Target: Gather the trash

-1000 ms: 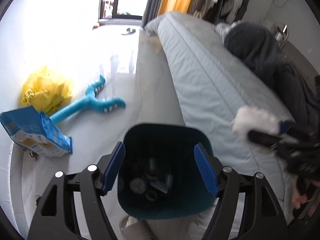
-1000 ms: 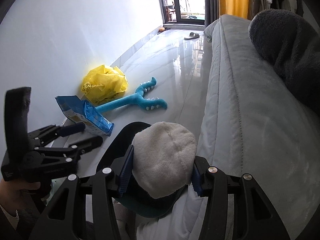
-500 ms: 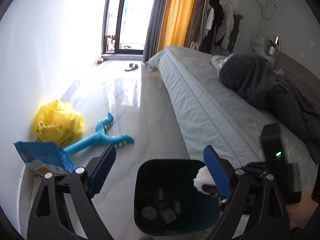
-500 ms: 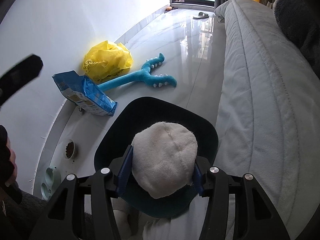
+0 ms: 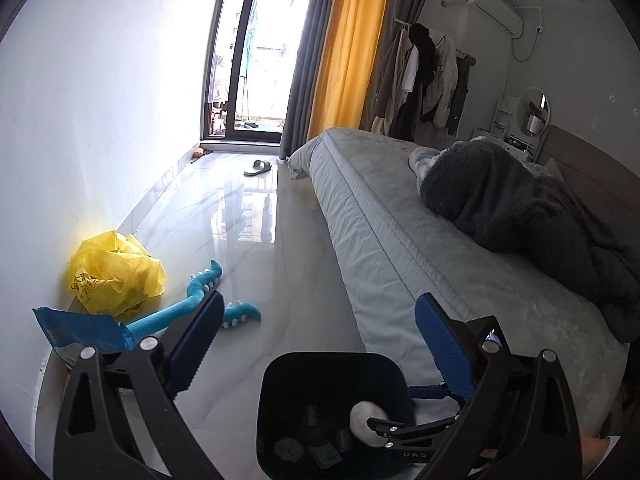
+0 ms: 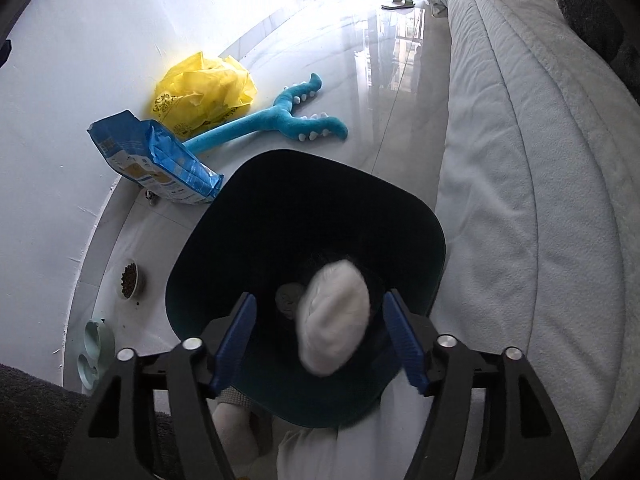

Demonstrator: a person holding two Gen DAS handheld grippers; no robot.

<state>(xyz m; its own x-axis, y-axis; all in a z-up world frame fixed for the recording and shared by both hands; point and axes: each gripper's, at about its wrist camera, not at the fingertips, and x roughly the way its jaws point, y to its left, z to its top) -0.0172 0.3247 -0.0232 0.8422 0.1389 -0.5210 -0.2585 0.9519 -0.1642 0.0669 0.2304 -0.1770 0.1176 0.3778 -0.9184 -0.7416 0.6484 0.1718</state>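
Observation:
A dark teal trash bin point(image 6: 280, 216) stands on the floor beside the bed, with several small bits of trash at its bottom. My right gripper point(image 6: 320, 342) points down into it. Its jaws are opening, and a white fluffy pad point(image 6: 334, 320) sits blurred and loose between them, touching neither blue pad. In the left wrist view the same white pad point(image 5: 366, 416) shows inside the bin point(image 5: 328, 360), next to my right gripper point(image 5: 400, 410). My left gripper point(image 5: 320, 346) hovers above the bin's near side. Its jaws are still widening and nothing is between them.
Along the wall lie a crumpled yellow plastic bag point(image 6: 204, 88), a blue pouch point(image 6: 156, 160) and a teal plush toy point(image 6: 272, 120). A bowl of pet food point(image 6: 130, 280) and a green double bowl point(image 6: 94, 344) sit nearby. The grey bed point(image 5: 400, 240) with a dark blanket point(image 5: 520, 208) borders the right.
My right gripper came down over the bin and its pads let go of the white pad. My left gripper rose, tilted up toward the room and opened wider.

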